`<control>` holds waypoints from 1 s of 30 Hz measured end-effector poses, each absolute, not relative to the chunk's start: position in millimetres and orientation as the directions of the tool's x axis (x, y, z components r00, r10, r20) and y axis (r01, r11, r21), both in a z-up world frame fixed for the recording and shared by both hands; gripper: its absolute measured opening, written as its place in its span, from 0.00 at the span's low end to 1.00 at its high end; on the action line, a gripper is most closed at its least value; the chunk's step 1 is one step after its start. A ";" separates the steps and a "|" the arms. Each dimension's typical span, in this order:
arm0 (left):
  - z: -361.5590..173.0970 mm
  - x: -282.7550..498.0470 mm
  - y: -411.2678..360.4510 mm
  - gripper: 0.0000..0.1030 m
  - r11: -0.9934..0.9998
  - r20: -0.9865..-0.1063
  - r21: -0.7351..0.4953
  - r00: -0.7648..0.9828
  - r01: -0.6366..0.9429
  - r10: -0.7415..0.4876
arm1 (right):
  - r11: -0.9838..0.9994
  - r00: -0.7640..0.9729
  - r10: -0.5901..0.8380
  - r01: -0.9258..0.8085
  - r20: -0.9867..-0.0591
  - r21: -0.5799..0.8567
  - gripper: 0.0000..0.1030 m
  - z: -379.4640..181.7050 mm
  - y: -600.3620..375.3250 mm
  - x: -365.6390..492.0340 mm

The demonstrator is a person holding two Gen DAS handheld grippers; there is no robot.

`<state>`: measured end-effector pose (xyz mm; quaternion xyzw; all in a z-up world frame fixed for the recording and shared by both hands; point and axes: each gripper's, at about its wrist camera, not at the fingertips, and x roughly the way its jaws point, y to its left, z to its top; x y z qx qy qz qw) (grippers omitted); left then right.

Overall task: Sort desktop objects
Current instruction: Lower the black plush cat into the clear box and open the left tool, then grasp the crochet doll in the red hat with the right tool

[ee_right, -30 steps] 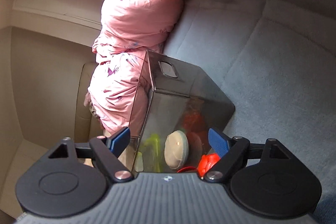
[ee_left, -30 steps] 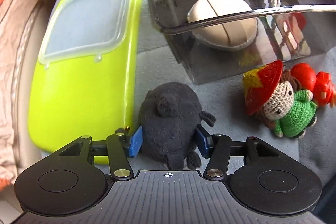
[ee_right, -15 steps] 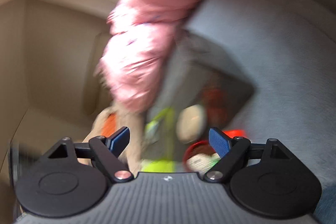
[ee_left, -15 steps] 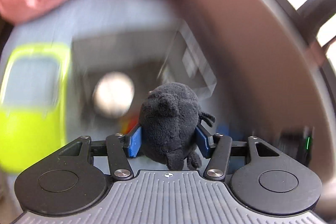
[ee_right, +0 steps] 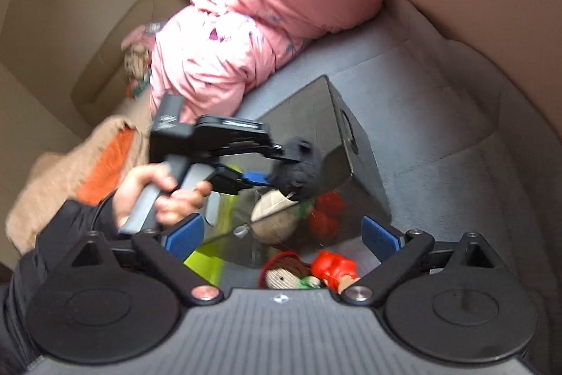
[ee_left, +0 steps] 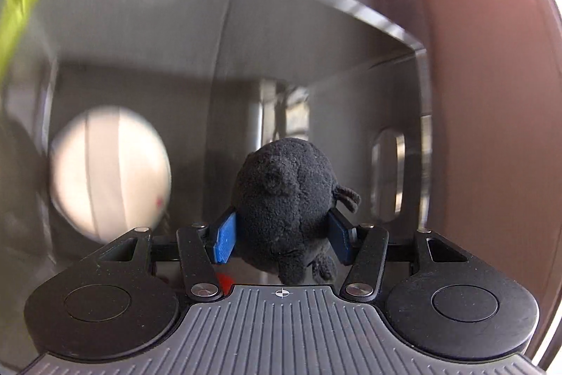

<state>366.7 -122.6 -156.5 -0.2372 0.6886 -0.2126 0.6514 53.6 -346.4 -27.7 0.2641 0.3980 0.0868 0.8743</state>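
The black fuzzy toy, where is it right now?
The black plush toy is pinched in the left tongs, held over the open smoky plastic bin, with the cream ball inside on its left.

Black plush toy (ee_left: pixel 284 202) aloft over smoky clear bin (ee_left: pixel 316 34), frame centre.
Round, fuzzy, small limbs dangling, pinched at both sides. Inside bin at left of frame: cream ball (ee_left: pixel 109 171), blurred. Right wrist view, lower centre: crochet doll (ee_right: pixel 284 275) and red toy (ee_right: pixel 335 269) lie outside bin, near lime-green lid (ee_right: pixel 203 266).
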 end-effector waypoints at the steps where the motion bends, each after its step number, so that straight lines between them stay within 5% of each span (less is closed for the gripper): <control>1: -165.2 366.7 -120.1 0.57 0.789 -0.787 -0.610 -0.056 -0.078 -0.614 | 0.856 0.658 0.358 0.052 -0.663 0.514 0.94 -29.4 -342.2 56.7; 6: -185.8 364.9 -104.6 0.67 0.754 -0.749 -0.641 -0.098 -0.144 -0.655 | 0.882 0.603 0.330 0.076 -0.726 0.465 0.94 -46.0 -319.9 81.2; 8: -181.6 362.6 -97.8 0.82 0.731 -0.727 -0.666 -0.092 -0.148 -0.681 | 0.882 0.587 0.343 0.069 -0.734 0.467 0.94 -51.5 -308.6 85.7; 13: -112.5 333.1 -45.8 0.92 0.595 -0.597 -0.803 0.077 -0.045 -0.799 | 0.943 0.537 0.299 -0.041 -0.789 0.330 0.94 -62.8 -271.0 88.9; 17: -61.0 262.2 13.7 0.98 0.744 -0.702 -0.664 0.283 0.073 -0.654 | 0.957 0.493 0.188 -0.288 -0.850 0.044 0.94 -83.1 -217.1 89.7; 22: -69.7 199.0 68.6 0.98 0.914 -0.850 -0.405 0.355 0.031 -0.389 | 0.803 0.425 0.069 -0.561 -0.903 -0.202 0.91 -139.7 -148.9 101.3; 30: -109.2 147.7 115.2 0.98 0.853 -0.825 -0.522 0.249 0.007 -0.507 | 0.667 0.347 -0.107 -0.670 -0.932 -0.326 0.87 -215.4 -89.8 138.1</control>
